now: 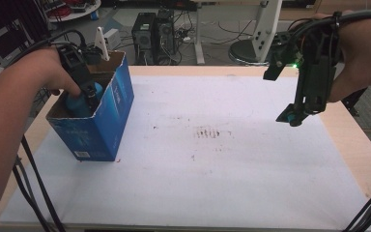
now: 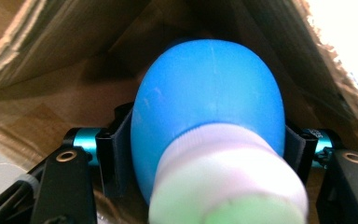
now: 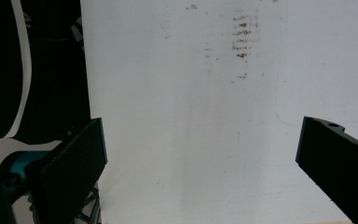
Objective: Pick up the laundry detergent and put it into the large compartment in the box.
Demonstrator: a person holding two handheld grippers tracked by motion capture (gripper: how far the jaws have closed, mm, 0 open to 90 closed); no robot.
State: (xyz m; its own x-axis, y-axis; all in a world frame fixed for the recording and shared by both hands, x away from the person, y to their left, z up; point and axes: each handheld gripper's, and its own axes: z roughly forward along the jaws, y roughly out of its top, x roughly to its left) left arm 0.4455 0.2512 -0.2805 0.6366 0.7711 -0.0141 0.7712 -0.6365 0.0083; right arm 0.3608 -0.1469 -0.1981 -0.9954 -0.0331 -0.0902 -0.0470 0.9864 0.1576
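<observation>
A blue rounded bottle (image 2: 209, 102) with a white cap (image 2: 228, 172) sits inside an open-topped blue cardboard box (image 1: 104, 125) at the table's left. My left gripper (image 1: 89, 94) reaches down into the box. In the left gripper view its black pads (image 2: 121, 149) lie against both sides of the bottle, with the brown box wall (image 2: 51, 46) behind. From above, the bottle (image 1: 77, 104) shows as a blue shape under the hand. My right gripper (image 1: 294, 116) hangs over the table's right side, jaws wide apart (image 3: 200, 158) with nothing between them.
A white sheet (image 1: 212, 179) covers the wooden table and carries a patch of brown marks (image 1: 207, 133) at its middle. Black cables (image 1: 34, 193) trail off the front left corner. Computer towers (image 1: 152, 31) and a chair base (image 1: 251, 48) stand on the floor behind.
</observation>
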